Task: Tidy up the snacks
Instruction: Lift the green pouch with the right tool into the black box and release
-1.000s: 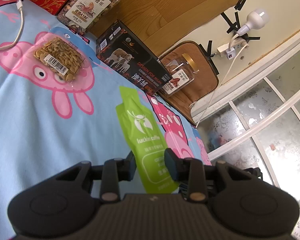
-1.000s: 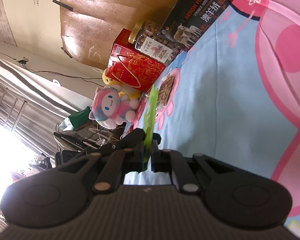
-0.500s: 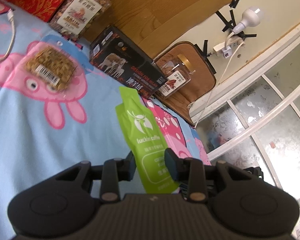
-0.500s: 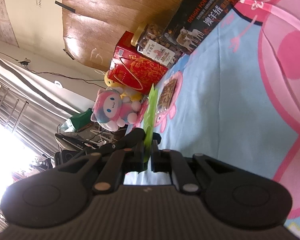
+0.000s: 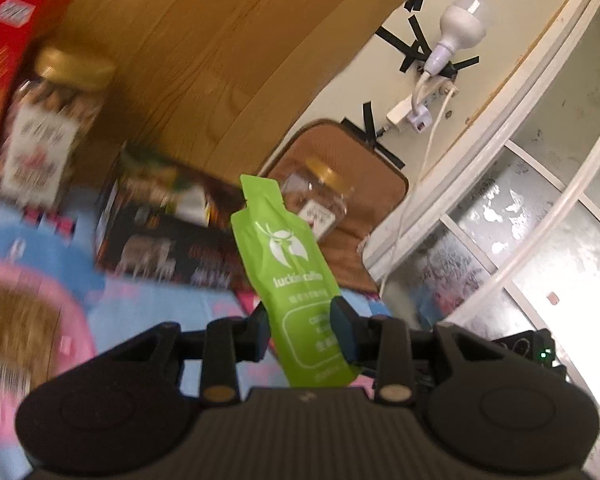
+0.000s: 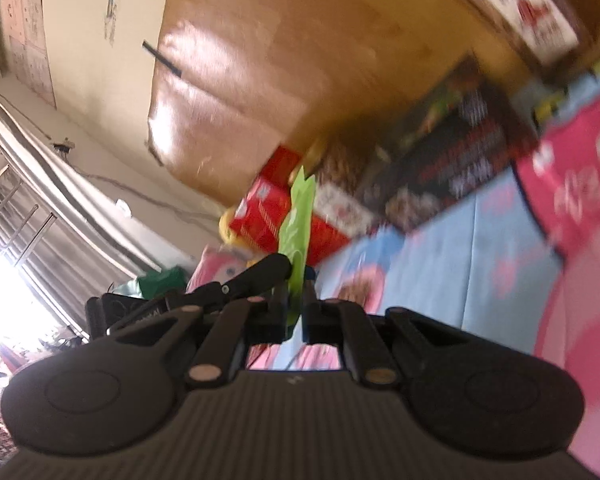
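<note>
Left wrist view: both claws pinch one green pouch (image 5: pixel 288 264); gold-lidded jar (image 5: pixel 316 196) holds nuts.

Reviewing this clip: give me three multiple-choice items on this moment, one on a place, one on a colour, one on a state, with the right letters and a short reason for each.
1. Where does the small jar with the gold lid stand in the left wrist view?
A. on the brown mat by the wall
B. on the red box
C. inside the dark box

2. What colour is the pouch?
A. blue
B. green
C. orange

3. How does the right gripper stand?
A. wide open, nothing in it
B. shut on the pouch
C. shut on a jar

Answers:
1 A, the jar sits on the brown mat, behind the pouch.
2 B, both wrist views show it bright green.
3 B, its fingers pinch the thin edge of the pouch, while the left gripper holds the pouch's lower part across its width.
</note>
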The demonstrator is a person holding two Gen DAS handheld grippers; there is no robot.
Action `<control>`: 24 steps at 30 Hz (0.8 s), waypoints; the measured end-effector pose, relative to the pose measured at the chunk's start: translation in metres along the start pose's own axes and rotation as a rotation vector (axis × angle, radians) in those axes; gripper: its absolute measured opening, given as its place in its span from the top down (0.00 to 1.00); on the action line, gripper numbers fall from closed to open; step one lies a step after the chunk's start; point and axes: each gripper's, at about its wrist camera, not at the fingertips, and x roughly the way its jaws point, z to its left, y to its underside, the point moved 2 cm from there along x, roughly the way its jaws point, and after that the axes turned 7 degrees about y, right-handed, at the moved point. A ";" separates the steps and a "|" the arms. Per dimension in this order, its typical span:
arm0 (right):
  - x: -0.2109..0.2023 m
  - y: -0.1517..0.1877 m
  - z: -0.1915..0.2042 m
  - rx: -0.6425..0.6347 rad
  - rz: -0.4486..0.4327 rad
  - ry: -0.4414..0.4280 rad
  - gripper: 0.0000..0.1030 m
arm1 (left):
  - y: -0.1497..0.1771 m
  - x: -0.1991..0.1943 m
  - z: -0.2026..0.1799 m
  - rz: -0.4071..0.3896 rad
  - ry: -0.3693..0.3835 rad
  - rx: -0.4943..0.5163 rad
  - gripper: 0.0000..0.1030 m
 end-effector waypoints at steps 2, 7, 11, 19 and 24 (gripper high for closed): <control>0.010 -0.019 -0.003 -0.017 -0.019 0.014 0.91 | -0.020 0.015 0.004 -0.003 -0.010 0.017 0.68; 0.041 -0.066 -0.016 -0.063 -0.049 0.037 0.91 | -0.066 0.054 0.020 -0.023 -0.060 0.051 0.67; 0.073 -0.095 -0.036 -0.091 -0.049 0.087 0.90 | -0.086 0.083 0.048 -0.021 -0.109 0.018 0.66; 0.089 -0.104 -0.059 -0.247 -0.205 0.375 0.66 | -0.075 0.111 0.068 0.038 -0.203 0.056 0.62; 0.066 -0.095 -0.061 -0.200 -0.261 0.339 0.66 | -0.074 0.068 0.058 -0.002 -0.181 0.047 0.62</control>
